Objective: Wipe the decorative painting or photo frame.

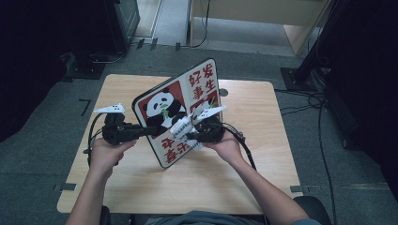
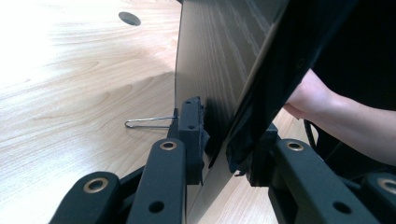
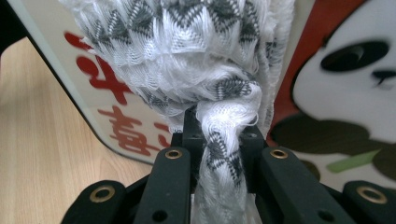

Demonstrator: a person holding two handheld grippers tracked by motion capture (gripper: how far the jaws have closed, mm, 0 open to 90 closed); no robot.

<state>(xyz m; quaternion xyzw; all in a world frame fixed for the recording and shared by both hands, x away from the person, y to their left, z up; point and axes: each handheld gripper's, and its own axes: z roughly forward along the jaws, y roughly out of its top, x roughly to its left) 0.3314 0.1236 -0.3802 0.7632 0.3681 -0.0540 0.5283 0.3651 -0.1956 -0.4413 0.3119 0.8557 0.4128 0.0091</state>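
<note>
A panda picture board (image 1: 202, 82) with red characters stands tilted on edge over the wooden table (image 1: 141, 183). My left gripper (image 1: 145, 131) is shut on the board's left edge. In the left gripper view its jaws (image 2: 219, 140) clamp the thin panel (image 2: 210, 60), whose wood-grain back faces the camera. My right gripper (image 1: 190, 136) is shut on a white and grey knitted cloth (image 1: 183, 126) that lies against the printed face. In the right gripper view the cloth (image 3: 187, 56) bunches up out of the shut gripper (image 3: 224, 154), with the panda print (image 3: 345, 93) close behind it.
A thin wire loop (image 2: 149, 122) sticks out from the board's back, low over the table. A round cable hole (image 1: 223, 92) lies at the table's far side. Cables (image 1: 319, 108) run across the floor at the right, and a dark stand (image 1: 89, 65) sits at the far left.
</note>
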